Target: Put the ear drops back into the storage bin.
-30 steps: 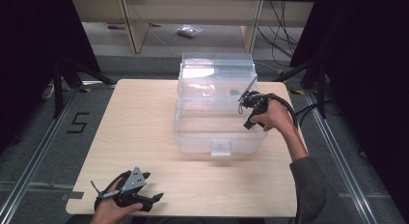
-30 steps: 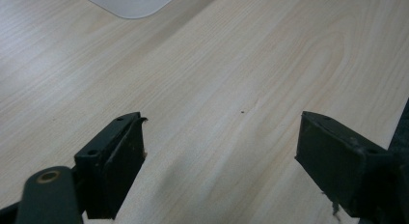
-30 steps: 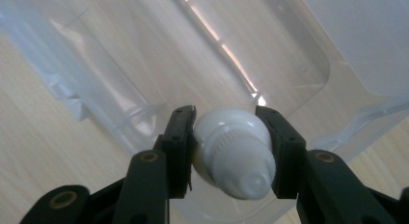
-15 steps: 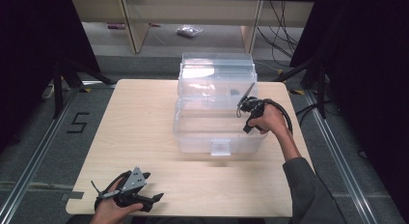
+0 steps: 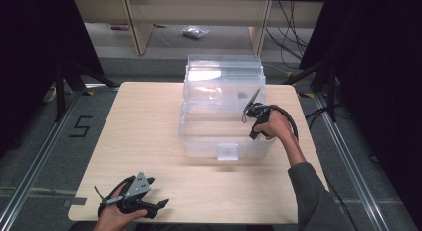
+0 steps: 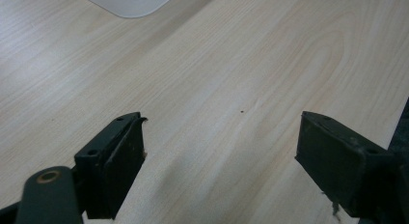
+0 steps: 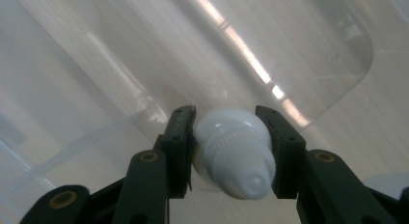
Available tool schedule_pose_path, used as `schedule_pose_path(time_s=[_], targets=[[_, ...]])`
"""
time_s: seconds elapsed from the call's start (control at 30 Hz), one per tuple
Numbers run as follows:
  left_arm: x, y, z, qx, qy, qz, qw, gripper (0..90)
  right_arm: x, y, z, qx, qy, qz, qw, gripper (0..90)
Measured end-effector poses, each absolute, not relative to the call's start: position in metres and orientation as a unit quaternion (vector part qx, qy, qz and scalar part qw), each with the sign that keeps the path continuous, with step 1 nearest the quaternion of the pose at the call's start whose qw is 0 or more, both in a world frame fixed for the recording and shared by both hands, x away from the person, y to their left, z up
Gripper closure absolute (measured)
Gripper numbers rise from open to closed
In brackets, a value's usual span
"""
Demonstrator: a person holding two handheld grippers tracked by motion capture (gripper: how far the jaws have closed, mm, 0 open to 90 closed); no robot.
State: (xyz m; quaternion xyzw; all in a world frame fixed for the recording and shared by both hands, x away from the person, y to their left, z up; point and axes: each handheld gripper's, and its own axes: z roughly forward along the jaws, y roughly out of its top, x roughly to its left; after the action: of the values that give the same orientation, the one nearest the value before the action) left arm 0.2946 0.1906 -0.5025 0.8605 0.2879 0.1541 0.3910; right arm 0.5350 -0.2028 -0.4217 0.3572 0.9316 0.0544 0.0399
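Clear plastic forms the storage box point(image 5: 222, 114) at the centre of the high view, sitting on a pale wooden table point(image 5: 144, 131) with its lid raised at the back. The right gripper point(image 5: 250, 113), at the box's right side, is clamped on a white bottle point(image 7: 235, 158); in the right gripper view both jaws press against the bottle's ribbed cap end, low in the frame, with the box's transparent wall behind it. The left gripper point(image 5: 149, 203) rests at the lower left of the table, jaws spread wide over bare wood.
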Motion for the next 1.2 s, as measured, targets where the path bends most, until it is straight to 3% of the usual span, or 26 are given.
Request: schedule_pose_path(time_s=[1.2], targets=[[0.295,0.191,-0.502,0.861,0.288,0.155,0.391,16.7,0.543,-0.196,-0.441,0.369,0.929,0.026,0.026,60.0]])
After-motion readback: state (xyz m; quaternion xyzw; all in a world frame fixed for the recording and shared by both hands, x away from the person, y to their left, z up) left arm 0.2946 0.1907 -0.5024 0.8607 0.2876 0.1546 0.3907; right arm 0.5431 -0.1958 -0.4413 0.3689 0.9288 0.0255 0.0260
